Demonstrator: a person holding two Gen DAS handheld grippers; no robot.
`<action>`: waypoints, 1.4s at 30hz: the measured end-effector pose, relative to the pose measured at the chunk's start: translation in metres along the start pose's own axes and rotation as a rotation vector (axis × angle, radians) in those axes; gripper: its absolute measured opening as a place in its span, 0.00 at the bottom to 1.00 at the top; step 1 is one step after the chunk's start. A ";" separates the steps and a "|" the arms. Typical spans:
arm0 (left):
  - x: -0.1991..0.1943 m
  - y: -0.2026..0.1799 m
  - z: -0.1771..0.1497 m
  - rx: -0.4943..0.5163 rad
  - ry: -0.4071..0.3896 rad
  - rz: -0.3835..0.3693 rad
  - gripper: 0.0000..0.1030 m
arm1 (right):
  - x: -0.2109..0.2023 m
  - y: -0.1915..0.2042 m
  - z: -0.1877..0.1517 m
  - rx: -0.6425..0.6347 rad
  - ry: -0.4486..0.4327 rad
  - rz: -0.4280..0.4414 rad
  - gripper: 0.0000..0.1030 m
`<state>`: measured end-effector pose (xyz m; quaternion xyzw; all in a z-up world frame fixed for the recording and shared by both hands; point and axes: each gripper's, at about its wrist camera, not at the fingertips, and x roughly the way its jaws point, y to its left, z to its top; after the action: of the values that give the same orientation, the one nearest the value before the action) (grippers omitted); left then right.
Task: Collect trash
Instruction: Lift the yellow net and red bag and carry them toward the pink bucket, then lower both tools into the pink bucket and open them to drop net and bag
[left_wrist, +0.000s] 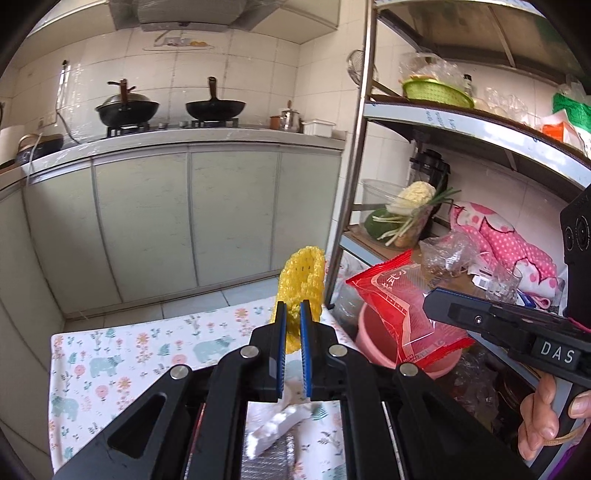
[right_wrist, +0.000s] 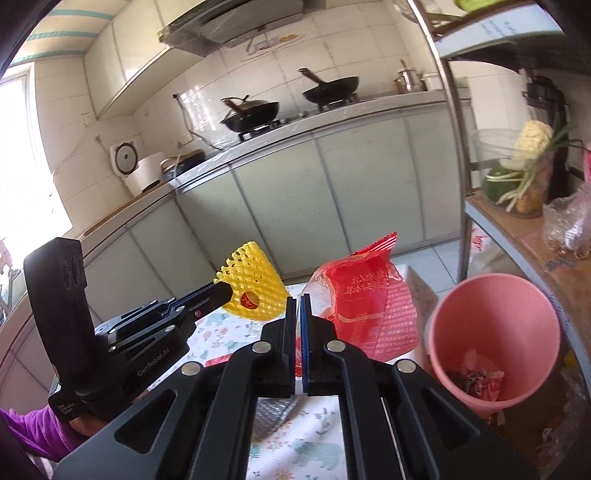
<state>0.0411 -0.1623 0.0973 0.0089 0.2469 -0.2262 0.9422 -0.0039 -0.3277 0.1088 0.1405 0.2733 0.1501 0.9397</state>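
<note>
My left gripper (left_wrist: 292, 308) is shut on a yellow foam fruit net (left_wrist: 303, 284), which stands up above the pads over the far edge of the table. In the right wrist view the same gripper (right_wrist: 225, 293) comes in from the left with the net (right_wrist: 255, 288). My right gripper (right_wrist: 298, 301) is shut on a red snack packet (right_wrist: 365, 302), held in the air beside a pink bin (right_wrist: 491, 314) that has scraps at its bottom. From the left wrist view the right gripper (left_wrist: 430, 295) pinches the packet (left_wrist: 399, 314) above the bin (left_wrist: 371, 332).
A floral tablecloth (left_wrist: 122, 365) covers the table under both grippers. On it lie a white foam piece (left_wrist: 277, 428) and a silvery sheet (right_wrist: 273, 413). A metal shelf rack (left_wrist: 461, 118) with vegetables and bags stands at the right. Kitchen cabinets (left_wrist: 229, 214) and a stove are behind.
</note>
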 end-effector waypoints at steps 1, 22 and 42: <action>0.004 -0.005 0.001 0.008 0.002 -0.010 0.06 | -0.002 -0.006 -0.001 0.010 -0.003 -0.011 0.02; 0.101 -0.095 0.003 0.036 0.100 -0.262 0.06 | -0.019 -0.133 -0.021 0.182 -0.014 -0.250 0.02; 0.194 -0.124 -0.037 0.045 0.282 -0.251 0.07 | 0.031 -0.196 -0.046 0.236 0.103 -0.358 0.03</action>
<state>0.1209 -0.3505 -0.0141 0.0307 0.3705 -0.3437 0.8623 0.0358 -0.4874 -0.0110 0.1910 0.3575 -0.0453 0.9131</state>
